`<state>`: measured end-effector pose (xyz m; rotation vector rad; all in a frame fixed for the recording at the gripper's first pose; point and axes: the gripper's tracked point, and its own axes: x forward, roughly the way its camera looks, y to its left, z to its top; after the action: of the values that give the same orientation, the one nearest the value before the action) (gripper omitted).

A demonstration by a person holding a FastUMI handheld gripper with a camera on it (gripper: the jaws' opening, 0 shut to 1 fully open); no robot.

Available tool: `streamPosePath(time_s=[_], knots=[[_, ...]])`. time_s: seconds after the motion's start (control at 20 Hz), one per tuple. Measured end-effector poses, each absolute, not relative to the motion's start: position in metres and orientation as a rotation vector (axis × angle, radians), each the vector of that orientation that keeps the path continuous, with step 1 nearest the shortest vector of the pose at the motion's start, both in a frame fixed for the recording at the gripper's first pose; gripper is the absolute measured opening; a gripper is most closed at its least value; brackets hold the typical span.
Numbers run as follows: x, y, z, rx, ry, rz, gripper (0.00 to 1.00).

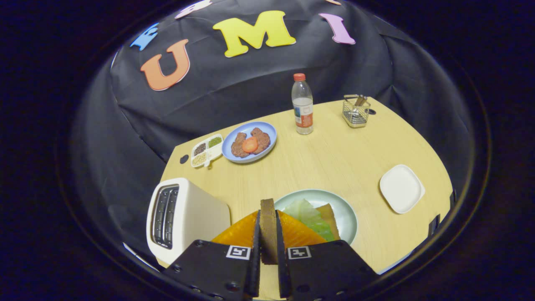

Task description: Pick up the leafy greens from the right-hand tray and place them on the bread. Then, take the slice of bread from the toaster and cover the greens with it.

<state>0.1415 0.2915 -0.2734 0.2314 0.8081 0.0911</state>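
Your fingers [268, 238] clamp a brown, rough bread slice [268, 228] upright, just near of crinkled leafy greens [308, 216] on the round plate [346, 213].

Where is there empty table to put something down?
The widest bare wood lies between the blue plate, the bottle, the white square dish and the green plate. It is crowded close to the gripper, shut on the bread slice, with the toaster beside the green plate.
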Motion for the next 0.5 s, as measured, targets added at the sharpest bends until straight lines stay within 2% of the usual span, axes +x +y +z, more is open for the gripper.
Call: streamPosePath(time_s=[0.5], knots=[[0.156,0.224,-0.33,0.327,0.874,0.022,0.18]])
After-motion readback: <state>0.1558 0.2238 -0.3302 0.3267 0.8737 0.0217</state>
